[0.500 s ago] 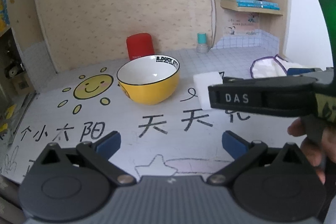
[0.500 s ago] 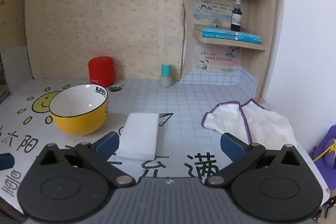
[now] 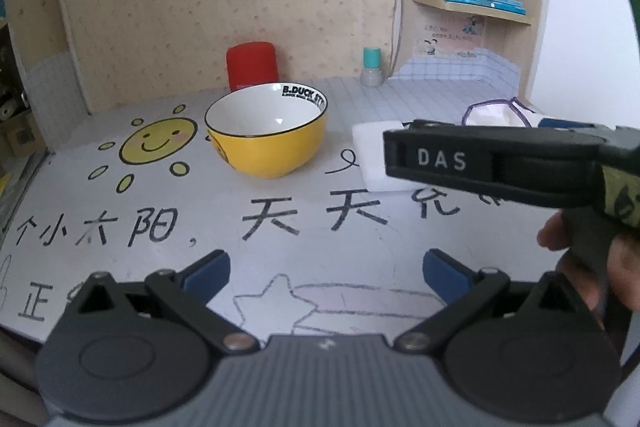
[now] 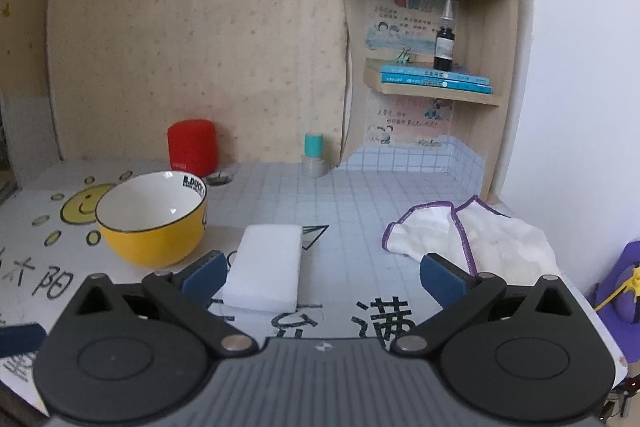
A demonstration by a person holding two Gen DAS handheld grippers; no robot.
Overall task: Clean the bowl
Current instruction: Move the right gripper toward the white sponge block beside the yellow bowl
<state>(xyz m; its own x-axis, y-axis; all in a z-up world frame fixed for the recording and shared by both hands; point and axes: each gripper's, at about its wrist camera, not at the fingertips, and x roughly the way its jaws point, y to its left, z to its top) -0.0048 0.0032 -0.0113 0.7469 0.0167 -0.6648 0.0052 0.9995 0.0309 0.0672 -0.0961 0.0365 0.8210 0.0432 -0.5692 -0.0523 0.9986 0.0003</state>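
A yellow bowl (image 3: pixel 266 139) with a white inside and a black rim stands upright and empty on the printed table mat; the right wrist view has the bowl (image 4: pixel 152 223) at the left. Right of it lies a white sponge block (image 4: pixel 266 267) flat on the mat. My right gripper (image 4: pixel 323 277) hovers open just short of the sponge, whose near corner sits behind the left fingertip. My left gripper (image 3: pixel 326 273) is open above the mat, well short of the bowl, with nothing between its fingers. In the left wrist view the sponge (image 3: pixel 370 151) is partly hidden by the right tool's black body (image 3: pixel 480 167).
A white cloth (image 4: pixel 480 239) with purple edging lies crumpled at the right. A red canister (image 4: pixel 192 147) and a small teal-capped bottle (image 4: pixel 314 157) stand by the back wall. A corner shelf (image 4: pixel 436 91) holds books and a dark dropper bottle. A hand (image 3: pixel 624 267) grips the right tool.
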